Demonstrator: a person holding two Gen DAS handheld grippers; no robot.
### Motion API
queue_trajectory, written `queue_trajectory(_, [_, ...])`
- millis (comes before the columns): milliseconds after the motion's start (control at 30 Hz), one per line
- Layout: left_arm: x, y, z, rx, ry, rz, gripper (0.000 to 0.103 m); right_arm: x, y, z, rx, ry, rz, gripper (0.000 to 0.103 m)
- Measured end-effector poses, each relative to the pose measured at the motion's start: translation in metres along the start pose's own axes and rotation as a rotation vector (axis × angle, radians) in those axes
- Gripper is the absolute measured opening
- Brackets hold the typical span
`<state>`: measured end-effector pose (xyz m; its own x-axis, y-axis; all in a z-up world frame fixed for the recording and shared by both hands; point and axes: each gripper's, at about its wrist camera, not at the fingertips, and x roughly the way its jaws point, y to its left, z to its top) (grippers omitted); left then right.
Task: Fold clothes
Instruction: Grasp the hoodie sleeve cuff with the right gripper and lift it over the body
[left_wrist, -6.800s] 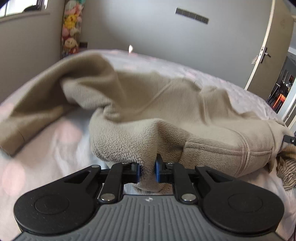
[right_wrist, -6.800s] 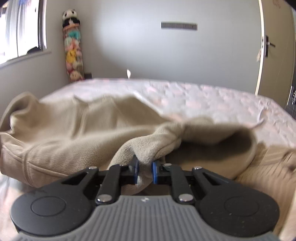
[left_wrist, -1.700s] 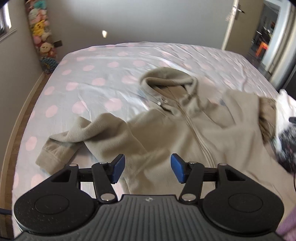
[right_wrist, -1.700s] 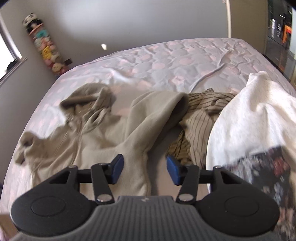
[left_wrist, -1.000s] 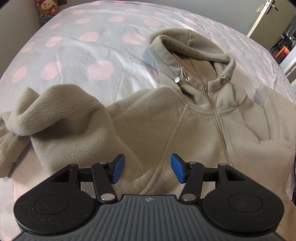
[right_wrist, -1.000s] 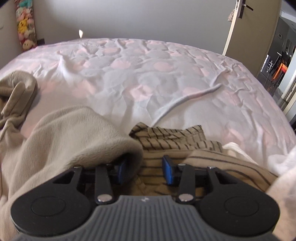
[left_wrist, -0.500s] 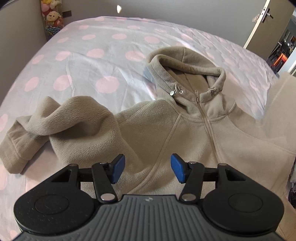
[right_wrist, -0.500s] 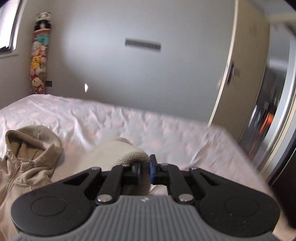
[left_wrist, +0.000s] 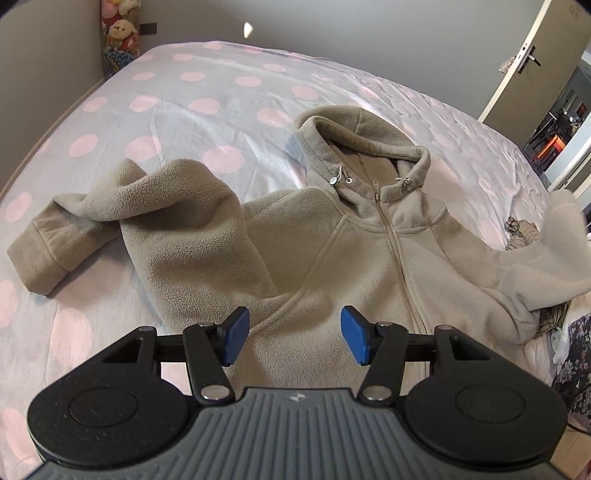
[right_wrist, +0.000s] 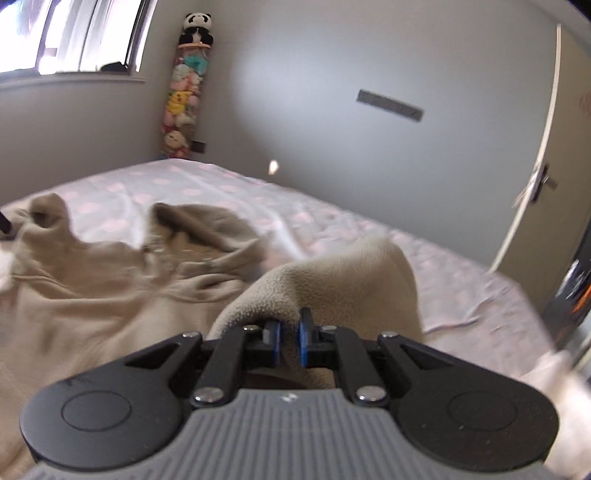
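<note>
sleeve (right_wrist: 354, 280) of beige hoodie (left_wrist: 332, 258) sits pinched in right gripper (right_wrist: 288, 341) at lower centre; hoodie body lies leftward. left gripper (left_wrist: 293, 339) hovers half-open, empty, above the chest.

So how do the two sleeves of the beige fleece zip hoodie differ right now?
The sleeve on the picture's left lies bunched and bent on the polka-dot bedsheet with nothing gripping it; the other sleeve is lifted off the bed. The right gripper, which has just been closing, pinches that raised sleeve, while the left gripper hovers open above the hoodie's chest. Both are the same beige fleece.
</note>
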<state>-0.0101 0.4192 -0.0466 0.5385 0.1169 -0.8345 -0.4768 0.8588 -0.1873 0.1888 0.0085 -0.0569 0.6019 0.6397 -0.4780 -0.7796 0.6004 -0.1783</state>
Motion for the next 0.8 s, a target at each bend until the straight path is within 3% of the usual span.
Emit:
queue_trajectory(100, [-0.003,-0.006,-0.002,0.020,-0.003,0.012,0.053,0.028,0.032,-0.017,0.054,0.048,0.080,0.011])
queue_trajectory(233, [0.003,-0.009,-0.004,0.016,0.007,0.008,0.053,0.069,0.057,-0.044,0.097,0.196,0.140,0.015])
queue_trajectory(300, [0.007,-0.010,-0.006,0.014,0.013,0.006,0.053,0.076,0.060,-0.051,0.088,0.256,0.164,0.017])
queue_trajectory(400, [0.016,-0.008,-0.008,0.014,0.025,0.005,0.053,0.055,0.054,-0.051,0.044,0.275,0.187,0.025])
queue_trajectory(433, [0.019,-0.007,-0.008,0.011,0.029,0.005,0.053,0.044,0.046,-0.051,0.052,0.275,0.193,0.038])
queue_trajectory(467, [0.022,-0.005,-0.008,0.003,0.033,0.004,0.053,0.033,0.036,-0.051,0.068,0.272,0.200,0.060])
queue_trajectory(500, [0.026,-0.004,-0.009,-0.005,0.037,0.003,0.053,0.024,0.022,-0.051,0.109,0.270,0.209,0.066])
queue_trajectory(600, [0.036,0.001,-0.010,-0.033,0.048,-0.002,0.053,0.003,-0.025,-0.058,0.273,0.293,0.208,0.068])
queue_trajectory(733, [0.046,0.000,-0.010,-0.049,0.060,-0.012,0.053,0.002,-0.081,-0.078,0.469,0.321,0.111,0.068])
queue_trajectory(800, [0.049,-0.004,-0.009,-0.037,0.060,-0.009,0.053,0.006,-0.108,-0.089,0.615,0.321,0.103,0.068])
